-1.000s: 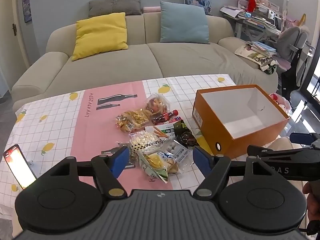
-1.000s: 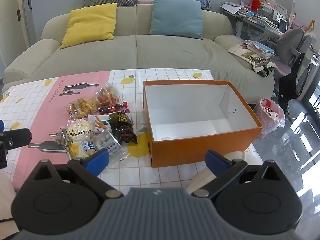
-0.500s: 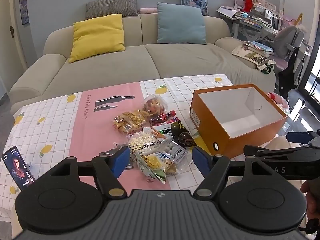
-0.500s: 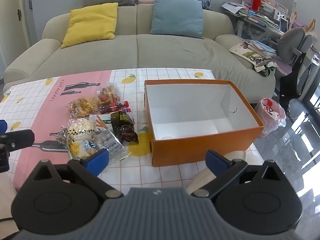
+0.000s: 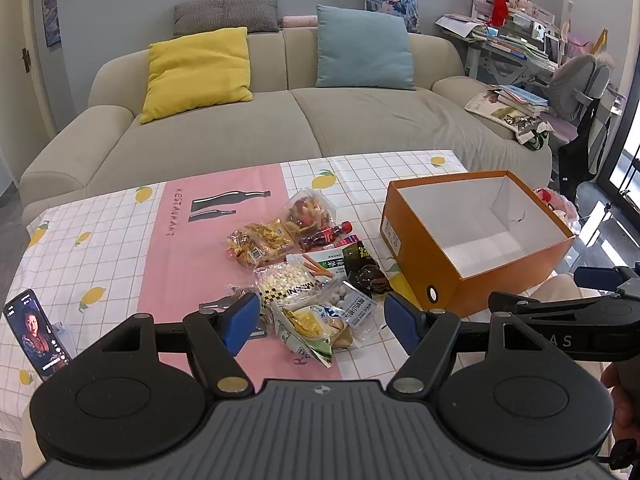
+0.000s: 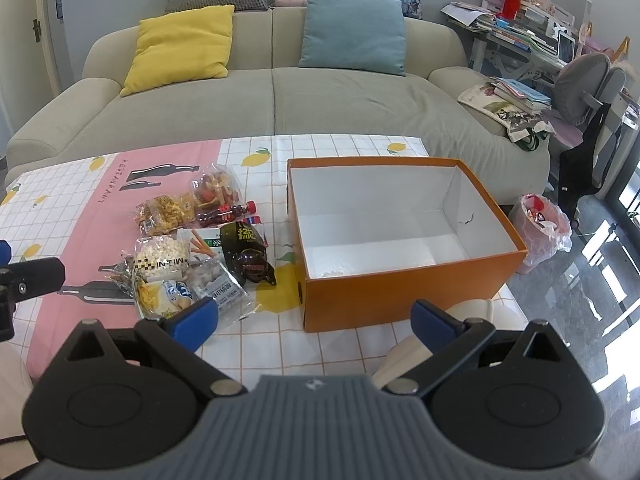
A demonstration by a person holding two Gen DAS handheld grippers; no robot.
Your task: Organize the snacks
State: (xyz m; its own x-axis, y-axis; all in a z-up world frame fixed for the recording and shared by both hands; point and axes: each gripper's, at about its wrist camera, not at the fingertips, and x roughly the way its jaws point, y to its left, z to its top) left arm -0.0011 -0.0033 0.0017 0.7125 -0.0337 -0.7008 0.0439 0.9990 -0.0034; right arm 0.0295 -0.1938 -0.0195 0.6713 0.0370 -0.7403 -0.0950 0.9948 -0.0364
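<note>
snack pile (image 5: 316, 276) just beyond the open, empty left tongs (image 5: 320, 322)

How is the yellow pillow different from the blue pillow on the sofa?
The yellow pillow sits tilted on the sofa's left seat; the blue pillow stands straighter on the right seat. The yellow one looks more crumpled, the blue one smoother. Both are square and lean against the sofa back.

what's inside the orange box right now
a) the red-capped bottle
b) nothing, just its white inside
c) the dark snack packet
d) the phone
b: the orange box shows only its bare white floor and walls, while the snack pile, red-capped bottle included, lies on the tablecloth to the left of it in the right wrist view.
</note>
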